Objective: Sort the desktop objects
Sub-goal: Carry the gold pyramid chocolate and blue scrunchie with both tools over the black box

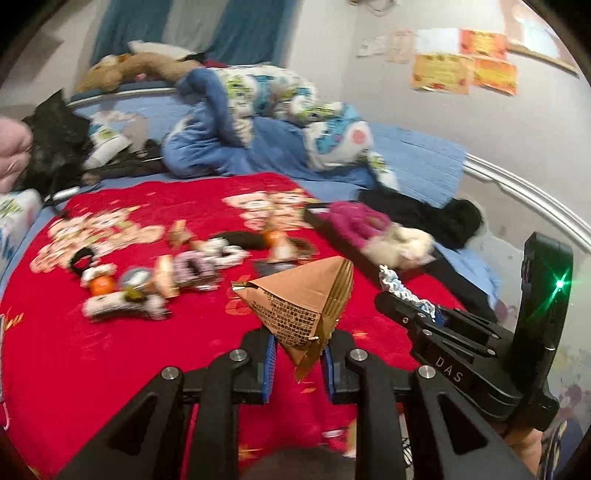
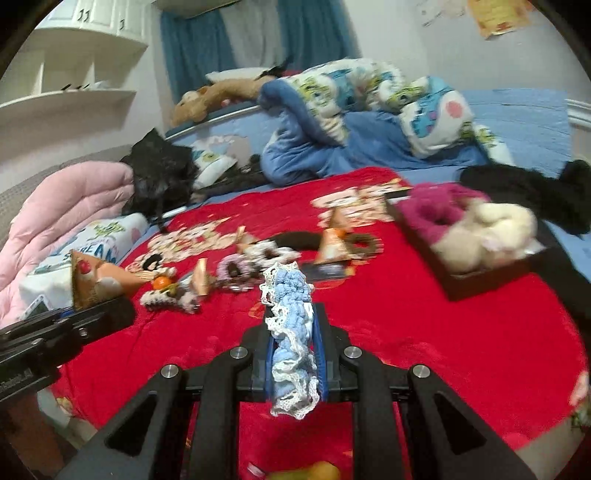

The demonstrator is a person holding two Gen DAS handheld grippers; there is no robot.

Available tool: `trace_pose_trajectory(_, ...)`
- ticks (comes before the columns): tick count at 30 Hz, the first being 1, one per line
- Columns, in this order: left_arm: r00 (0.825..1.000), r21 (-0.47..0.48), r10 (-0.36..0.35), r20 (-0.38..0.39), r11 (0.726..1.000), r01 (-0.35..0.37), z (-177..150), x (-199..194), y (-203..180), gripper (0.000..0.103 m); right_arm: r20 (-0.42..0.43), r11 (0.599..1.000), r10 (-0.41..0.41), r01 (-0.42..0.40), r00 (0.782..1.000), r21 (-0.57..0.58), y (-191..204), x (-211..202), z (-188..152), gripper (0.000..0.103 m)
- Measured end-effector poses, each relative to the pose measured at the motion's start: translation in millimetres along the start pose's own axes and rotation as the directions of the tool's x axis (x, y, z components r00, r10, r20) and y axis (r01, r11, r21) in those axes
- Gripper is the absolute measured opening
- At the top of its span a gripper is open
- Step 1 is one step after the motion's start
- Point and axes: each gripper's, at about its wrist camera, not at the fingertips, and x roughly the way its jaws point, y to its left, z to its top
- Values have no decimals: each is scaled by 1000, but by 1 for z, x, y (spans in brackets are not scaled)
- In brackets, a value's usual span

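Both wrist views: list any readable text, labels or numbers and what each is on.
"DAS": on the body of the right gripper, seen in the left wrist view.
"11": on a white cabinet door, top left of the right wrist view.
Dense black print on the brown pyramid packet in the left gripper: too small to read.
Wall posters: blurred, unreadable.

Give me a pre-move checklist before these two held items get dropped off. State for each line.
1. Left gripper pinches the brown pyramid packet: ok.
2. Right gripper pinches the blue and white crochet scrunchie: ok.
3. Both items lifted off the red blanket: ok.
4. Dark tray in view, already holding pink and cream fluffy pieces: ok.
5. Room left in the tray: cannot tell, blurred.
6. A place set for packets: cannot tell.
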Motion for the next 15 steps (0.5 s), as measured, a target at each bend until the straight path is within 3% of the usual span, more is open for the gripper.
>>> trace_pose_trajectory(7, 994, 66, -108, -27, 992, 110, -3, 8, -74, 21, 39, 994, -100, 98, 994, 47, -49, -56, -2, 17)
trace_pose_trajectory(15, 986, 73, -162, -43, 984, 164, -4, 17, -108, 21, 60, 987, -151, 147, 987, 61, -80, -87, -6, 17)
